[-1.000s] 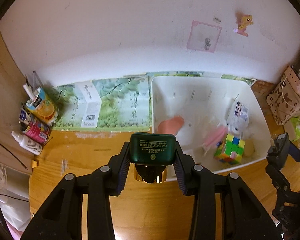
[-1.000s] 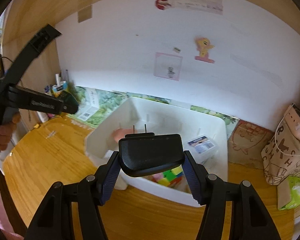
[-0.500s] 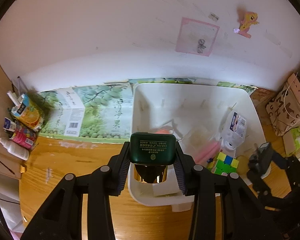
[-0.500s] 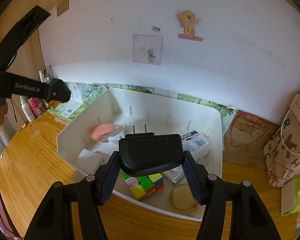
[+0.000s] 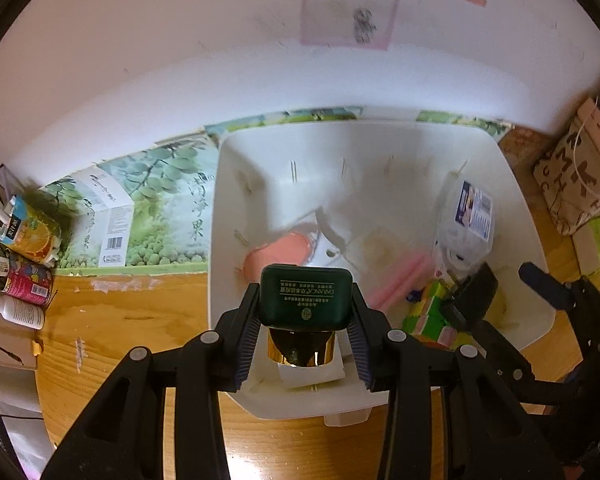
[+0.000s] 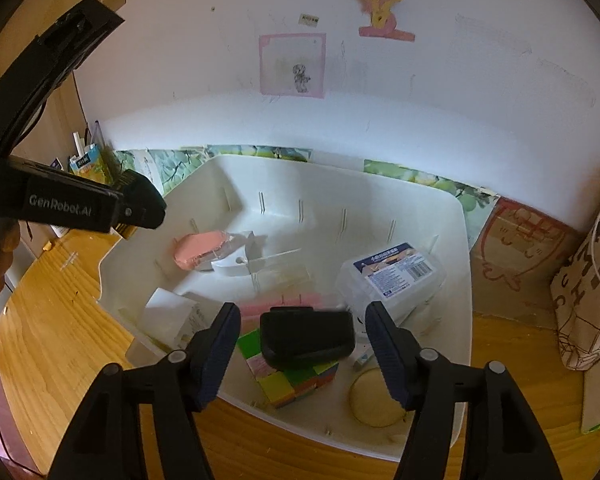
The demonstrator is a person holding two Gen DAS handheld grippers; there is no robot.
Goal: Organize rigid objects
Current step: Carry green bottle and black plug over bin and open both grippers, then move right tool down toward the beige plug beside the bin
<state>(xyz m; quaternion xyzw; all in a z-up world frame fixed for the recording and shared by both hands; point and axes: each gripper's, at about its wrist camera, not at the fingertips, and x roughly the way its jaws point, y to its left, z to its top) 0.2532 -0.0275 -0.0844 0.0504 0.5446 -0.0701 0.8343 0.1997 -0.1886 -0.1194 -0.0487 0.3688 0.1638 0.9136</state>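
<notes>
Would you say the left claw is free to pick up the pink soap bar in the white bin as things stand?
Probably not yet: the left claw is shut on the green bottle, so its jaws are occupied. The pink soap bar lies uncovered in the white bin just beyond, so the path itself looks free.

A white wall [image 6: 420, 120] stands behind the wooden counter [image 5: 132, 320]. On the wall there is a pink square drawing [image 6: 292, 65] and, higher to its right, a yellow pony sticker [image 6: 380, 4]. Thin pencil marks cross the paint. Along the foot of the wall lies flattened cardboard with a green grape print [image 5: 156, 208]. A brown wooden panel [image 6: 56, 120] closes the left side. The light is soft and warm.
</notes>
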